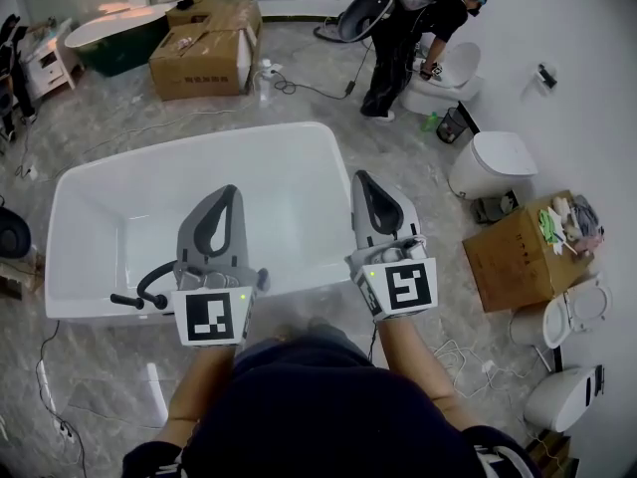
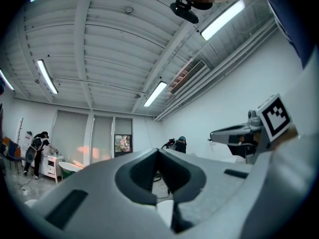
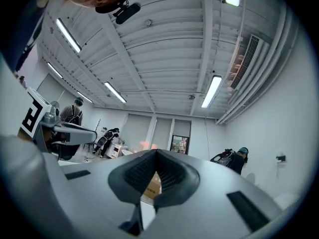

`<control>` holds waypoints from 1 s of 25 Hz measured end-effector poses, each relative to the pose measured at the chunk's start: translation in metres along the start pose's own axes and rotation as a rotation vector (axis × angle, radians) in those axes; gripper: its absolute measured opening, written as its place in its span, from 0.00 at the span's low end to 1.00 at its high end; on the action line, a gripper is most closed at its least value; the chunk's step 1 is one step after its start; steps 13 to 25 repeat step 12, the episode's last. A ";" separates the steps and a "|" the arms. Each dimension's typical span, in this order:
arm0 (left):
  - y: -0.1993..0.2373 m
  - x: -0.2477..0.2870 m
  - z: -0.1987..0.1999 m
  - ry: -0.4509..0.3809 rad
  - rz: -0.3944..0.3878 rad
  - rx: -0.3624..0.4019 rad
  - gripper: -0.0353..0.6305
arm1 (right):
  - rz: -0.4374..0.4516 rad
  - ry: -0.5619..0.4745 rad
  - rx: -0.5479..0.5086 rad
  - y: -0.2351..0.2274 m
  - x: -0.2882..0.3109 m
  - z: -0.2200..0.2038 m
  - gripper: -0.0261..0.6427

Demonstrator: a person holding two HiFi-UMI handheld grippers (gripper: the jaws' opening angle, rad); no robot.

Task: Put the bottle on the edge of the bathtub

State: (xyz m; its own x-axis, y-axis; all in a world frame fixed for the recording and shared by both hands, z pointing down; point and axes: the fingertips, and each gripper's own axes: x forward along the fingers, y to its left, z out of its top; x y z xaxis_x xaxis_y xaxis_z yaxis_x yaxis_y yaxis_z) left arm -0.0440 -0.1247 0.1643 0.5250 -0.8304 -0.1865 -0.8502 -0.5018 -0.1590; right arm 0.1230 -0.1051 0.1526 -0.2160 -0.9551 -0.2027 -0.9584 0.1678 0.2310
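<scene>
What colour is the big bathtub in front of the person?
White; the bathtub shows best in the head view.

— Where does the head view look from?

— From above the person, steeply down. The left gripper [image 1: 229, 189] and right gripper [image 1: 360, 177] sit near, the bathtub [image 1: 119, 217] just beyond them, and the cardboard boxes [image 1: 204, 48] far off.

— And the two gripper views?

— Each rides close behind its own jaws, facing the far end of the room and tilted slightly up, so the ceiling [image 2: 99, 44] fills most of the view.

— What do they share?

— Both show the far window [image 2: 122, 143]. All three views show a bent-over person [image 3: 240, 159] at the far right. Each gripper view also catches the other gripper at its inner side.
</scene>
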 end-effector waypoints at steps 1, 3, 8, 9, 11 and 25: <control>-0.001 0.001 -0.001 -0.001 0.001 0.005 0.05 | 0.001 -0.001 0.002 -0.001 0.000 -0.001 0.06; -0.002 0.004 -0.001 -0.002 0.000 -0.002 0.05 | -0.003 -0.003 0.005 -0.003 0.002 -0.003 0.06; -0.006 0.005 -0.006 0.003 -0.004 -0.006 0.05 | -0.004 -0.005 0.012 -0.003 0.002 -0.007 0.06; -0.006 0.006 -0.006 0.002 -0.004 -0.008 0.05 | -0.002 -0.005 0.013 -0.004 0.003 -0.007 0.06; -0.008 0.009 -0.006 -0.001 -0.004 -0.012 0.05 | 0.003 -0.007 0.014 -0.005 0.006 -0.008 0.06; -0.009 0.011 -0.006 -0.002 -0.003 -0.014 0.05 | 0.006 -0.008 0.015 -0.006 0.008 -0.008 0.06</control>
